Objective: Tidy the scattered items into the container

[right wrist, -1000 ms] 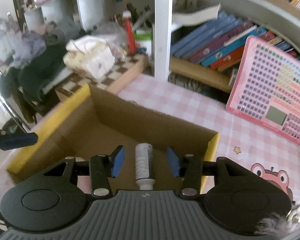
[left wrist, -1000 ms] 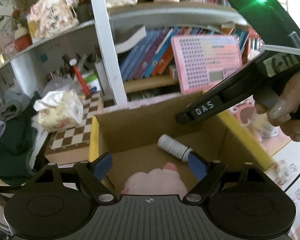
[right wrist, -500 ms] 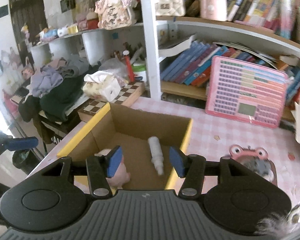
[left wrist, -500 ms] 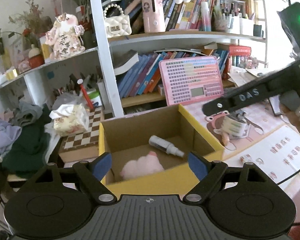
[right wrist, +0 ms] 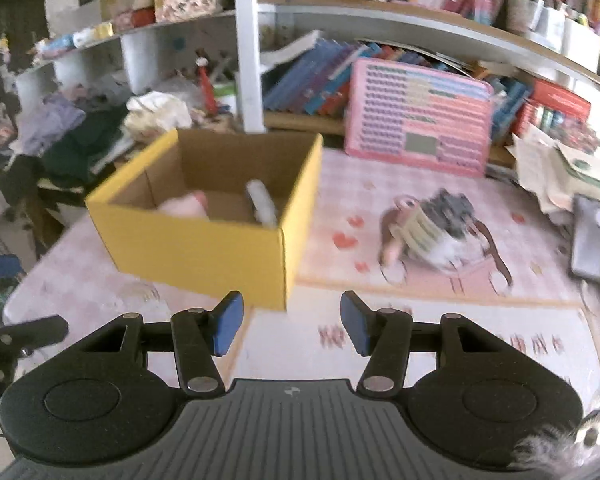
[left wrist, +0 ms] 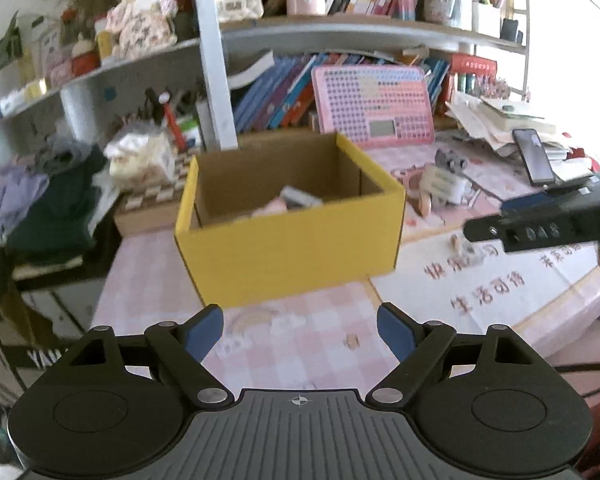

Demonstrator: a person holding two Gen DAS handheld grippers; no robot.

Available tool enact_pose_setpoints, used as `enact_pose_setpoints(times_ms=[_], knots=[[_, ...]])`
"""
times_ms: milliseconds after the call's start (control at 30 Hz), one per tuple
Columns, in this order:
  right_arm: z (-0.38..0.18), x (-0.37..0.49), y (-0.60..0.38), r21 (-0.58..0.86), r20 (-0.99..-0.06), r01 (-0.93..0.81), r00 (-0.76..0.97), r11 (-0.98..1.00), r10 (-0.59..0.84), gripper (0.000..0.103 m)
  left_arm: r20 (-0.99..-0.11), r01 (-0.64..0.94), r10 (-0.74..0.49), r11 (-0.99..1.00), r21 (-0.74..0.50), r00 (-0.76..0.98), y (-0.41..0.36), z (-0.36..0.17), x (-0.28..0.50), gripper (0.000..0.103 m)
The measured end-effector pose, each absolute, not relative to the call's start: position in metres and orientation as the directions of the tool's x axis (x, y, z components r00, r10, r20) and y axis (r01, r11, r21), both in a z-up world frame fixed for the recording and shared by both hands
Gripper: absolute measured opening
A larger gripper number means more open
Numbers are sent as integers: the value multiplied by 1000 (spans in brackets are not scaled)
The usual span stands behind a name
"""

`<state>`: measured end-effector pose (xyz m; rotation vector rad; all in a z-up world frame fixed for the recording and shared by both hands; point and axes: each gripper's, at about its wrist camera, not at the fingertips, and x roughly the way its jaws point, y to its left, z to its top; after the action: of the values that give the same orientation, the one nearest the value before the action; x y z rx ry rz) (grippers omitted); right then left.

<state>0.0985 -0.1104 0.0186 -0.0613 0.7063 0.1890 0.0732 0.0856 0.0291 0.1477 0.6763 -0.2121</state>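
Observation:
A yellow cardboard box (left wrist: 292, 240) stands on the pink checked table and also shows in the right wrist view (right wrist: 196, 248). Inside it lie a pink soft item (right wrist: 184, 206) and a white bottle (right wrist: 262, 202); both show in the left wrist view, pink item (left wrist: 270, 208) and bottle (left wrist: 300, 196). A small cluttered item with a grey top (right wrist: 436, 228) lies on the pink mat right of the box, also in the left wrist view (left wrist: 444, 184). My left gripper (left wrist: 300, 330) is open and empty, in front of the box. My right gripper (right wrist: 291, 326) is open and empty, near the box's front right corner.
A pink keyboard-like toy (right wrist: 418, 118) leans on the bookshelf behind. A phone (right wrist: 588, 236) and papers (right wrist: 564, 172) lie at the right. A tissue pack (left wrist: 144, 156) on a chessboard and clothes (left wrist: 48, 204) sit left of the box. The right gripper's body (left wrist: 548, 224) shows in the left view.
Both grippers have pulled back and up from over the box to in front of it. The bottle and pink item stay in the box.

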Motion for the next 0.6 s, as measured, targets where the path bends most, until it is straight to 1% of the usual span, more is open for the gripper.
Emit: enact_pose_setpoints(times_ms=[133, 267, 433, 600], knots=[[-3, 74, -113, -1, -688, -169, 716, 986, 122, 52, -655, 231, -156, 972, 30, 739, 83, 18, 61, 86], [-18, 57, -115, 8, -725, -154, 679, 988, 111, 52, -675, 259, -172, 966, 28, 718, 75, 11, 50, 86], [-21, 46, -116, 12, -738, -139, 667, 990, 103, 52, -688, 291, -193, 956, 27, 700, 65, 8, 43, 86], [-24, 40, -118, -5, -749, -139, 657, 990, 88, 55, -713, 311, -214, 950, 6, 668, 57, -1, 43, 86]])
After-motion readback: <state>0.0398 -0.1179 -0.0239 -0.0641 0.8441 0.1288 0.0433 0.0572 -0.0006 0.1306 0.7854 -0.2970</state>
